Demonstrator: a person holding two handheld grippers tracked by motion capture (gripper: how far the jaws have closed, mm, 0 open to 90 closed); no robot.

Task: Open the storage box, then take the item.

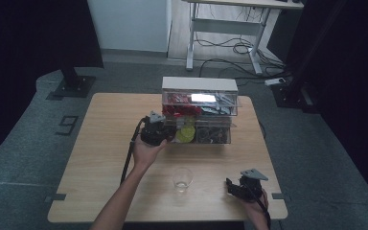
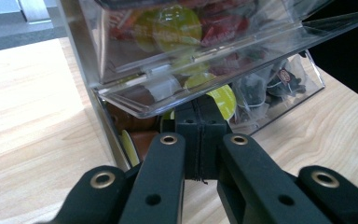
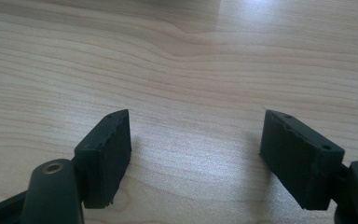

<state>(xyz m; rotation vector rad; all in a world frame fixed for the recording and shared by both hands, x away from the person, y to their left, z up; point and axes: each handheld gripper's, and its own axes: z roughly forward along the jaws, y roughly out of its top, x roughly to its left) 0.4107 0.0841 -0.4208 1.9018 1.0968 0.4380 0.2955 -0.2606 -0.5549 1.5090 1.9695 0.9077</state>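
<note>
Two grippers on the wooden surface (image 1: 105, 143): left gripper (image 2: 199, 109) has its jaws pressed together w/ nothing between, tips at the bottom drawer of the clear organizer (image 1: 199, 112), a yellow-green pod (image 2: 223, 100) just beyond. Right gripper (image 3: 196, 140) is spread wide over bare wood, well apart from the organizer, w/ a clear cup (image 1: 182, 178) off to its left.

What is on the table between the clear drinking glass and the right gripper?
In the high view, nothing: only bare wooden table lies between the clear drinking glass and the open right gripper.
</note>
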